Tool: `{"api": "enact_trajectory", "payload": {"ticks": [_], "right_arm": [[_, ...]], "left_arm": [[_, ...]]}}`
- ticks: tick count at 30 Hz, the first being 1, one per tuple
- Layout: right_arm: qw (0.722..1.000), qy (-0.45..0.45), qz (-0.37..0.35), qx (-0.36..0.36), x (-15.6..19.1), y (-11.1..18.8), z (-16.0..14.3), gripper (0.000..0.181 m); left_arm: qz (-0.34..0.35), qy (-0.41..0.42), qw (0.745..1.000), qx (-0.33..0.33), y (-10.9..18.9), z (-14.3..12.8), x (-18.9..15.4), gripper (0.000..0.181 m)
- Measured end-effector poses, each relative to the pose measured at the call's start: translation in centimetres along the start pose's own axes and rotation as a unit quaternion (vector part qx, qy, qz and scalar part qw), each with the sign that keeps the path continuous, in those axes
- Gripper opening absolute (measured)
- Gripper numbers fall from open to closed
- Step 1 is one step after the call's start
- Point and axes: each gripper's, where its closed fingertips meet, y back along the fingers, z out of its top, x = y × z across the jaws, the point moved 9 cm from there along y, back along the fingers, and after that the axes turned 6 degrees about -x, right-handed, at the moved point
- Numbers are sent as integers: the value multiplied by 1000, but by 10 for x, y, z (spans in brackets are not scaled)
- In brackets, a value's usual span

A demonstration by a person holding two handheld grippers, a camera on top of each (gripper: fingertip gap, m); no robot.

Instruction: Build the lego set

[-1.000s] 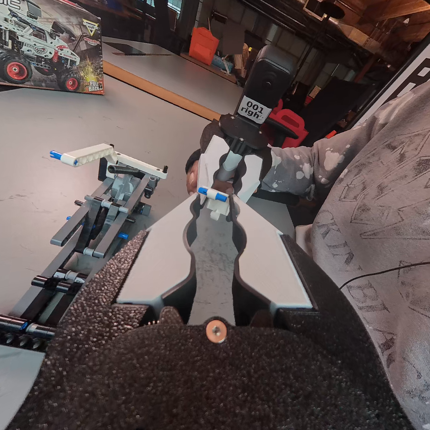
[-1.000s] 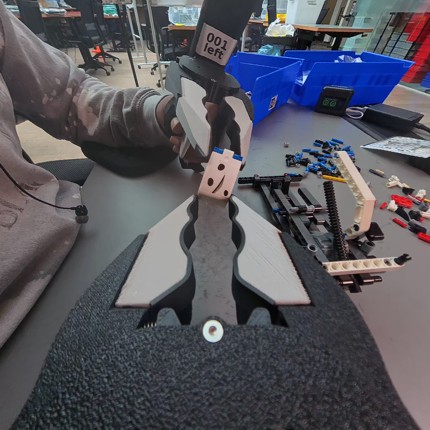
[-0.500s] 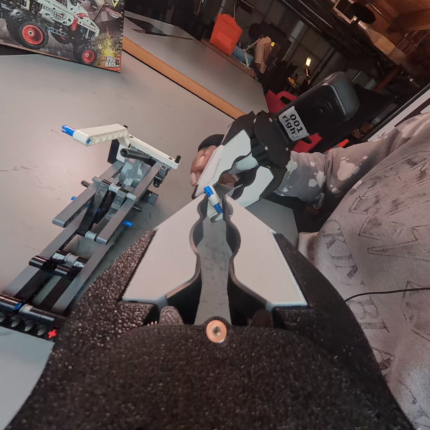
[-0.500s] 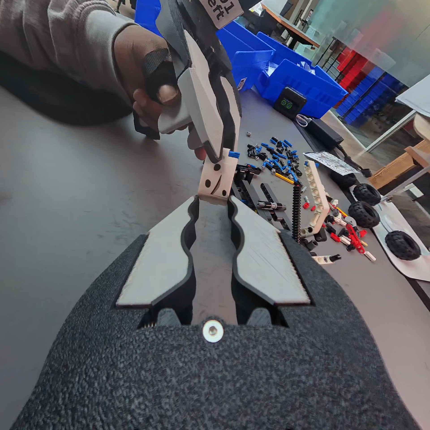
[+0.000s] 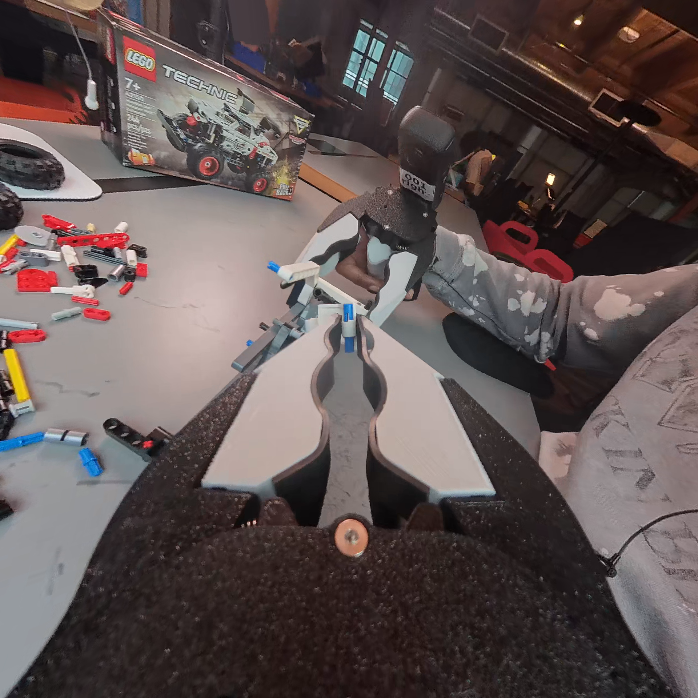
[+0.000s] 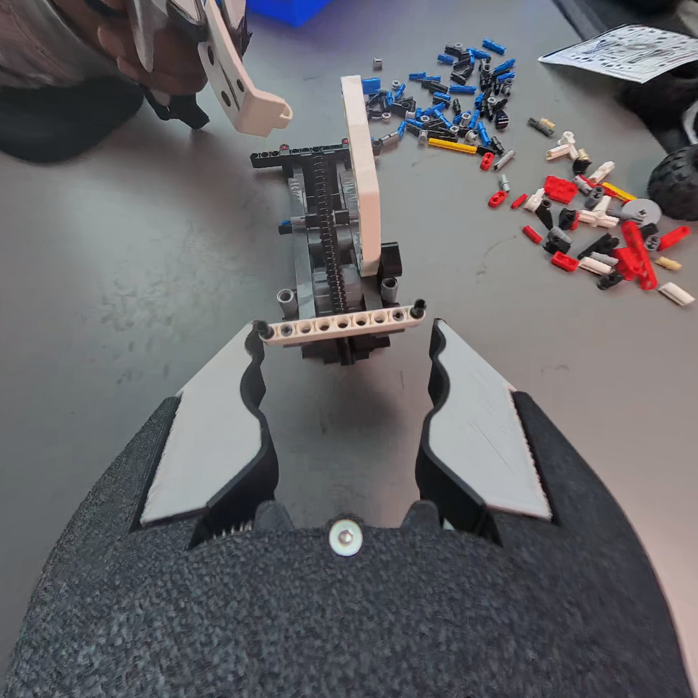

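The left gripper (image 5: 348, 325) is clamped on a small white panel piece with blue pins (image 5: 347, 321), held above the grey tabletop (image 5: 181, 359). The right gripper (image 6: 345, 328) has its fingers spread wide, tips either side of the white holed beam (image 6: 342, 325) at the near end of the long dark chassis assembly (image 6: 328, 241); its left tip is at the beam's end pin, its right tip apart from the other end. Bare table lies left of the chassis. Loose red, blue, black and white pieces (image 6: 589, 223) lie to its right, and the printed set box (image 5: 204, 132) stands well behind.
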Motion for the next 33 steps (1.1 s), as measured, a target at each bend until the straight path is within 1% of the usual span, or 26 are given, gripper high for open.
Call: {"api": "enact_trajectory", "payload": {"ticks": [1, 2, 5, 7, 8, 10, 11, 13, 14, 16, 17, 18, 20, 21, 23, 25, 27, 29, 30, 31, 33], "right_arm": [[1000, -2, 5, 1, 1, -6, 0, 84], [1000, -3, 2, 1, 3, -8, 1, 84], [999, -24, -23, 6, 16, -4, -1, 83], [996, -50, -77, 6, 32, -3, -1, 83], [990, -79, -115, 4, 41, -4, -2, 83], [971, -140, -194, -8, 61, -5, -3, 81], [963, -155, -217, -20, 73, -8, -2, 87], [966, -146, -211, -36, 100, -14, 3, 108], [969, -129, -208, -39, 109, -15, 5, 109], [972, -91, -215, -39, 113, -7, 7, 108], [975, -75, -202, -46, 112, 0, 9, 100], [980, -71, -177, -54, 111, 7, 10, 88], [985, -70, -139, -68, 107, 20, 11, 58], [986, -60, -137, -72, 103, 25, 10, 54], [986, -33, -149, -59, 89, 29, 3, 58], [988, -44, -140, -42, 82, 23, -2, 57], [990, -63, -121, -42, 86, 13, -1, 51], [990, -53, -120, -47, 96, 3, 2, 52], [993, -39, -101, -49, 104, -1, 4, 53], [995, -24, -82, -45, 111, -3, 5, 54], [995, 27, -89, -38, 114, 3, 5, 53]], "left_arm": [[6, -4, 1000, -1, 2, 0, 1, 7], [11, -12, 1000, -3, 5, 1, 1, 6], [16, -31, 999, -1, 7, 1, -2, 6], [7, -35, 999, 0, 5, 1, -6, 7], [2, -35, 999, 0, 3, 1, -8, 6], [-13, -33, 999, 2, 0, 1, -13, 6], [-21, -30, 999, 3, -3, 1, -16, 6], [-30, -21, 999, 7, -8, 1, -23, 6], [-36, -14, 999, 10, -11, 1, -26, 7], [-53, 3, 999, 13, -16, 3, -34, 7], [-60, 14, 998, 14, -18, 4, -37, 7], [-66, 27, 997, 17, -21, 5, -39, 7], [-79, 55, 995, 23, -27, 7, -43, 7], [-87, 68, 994, 27, -30, 8, -44, 7], [-94, 87, 991, 35, -38, 8, -45, 7], [-94, 103, 989, 43, -46, 7, -44, 7], [-91, 109, 989, 48, -51, 7, -42, 7], [-78, 78, 992, 64, -54, 6, -43, 6], [-67, 46, 994, 75, -54, 6, -44, 7], [-59, 7, 995, 85, -54, 5, -46, 7], [-55, -92, 989, 98, -52, 6, -56, 7]]}}
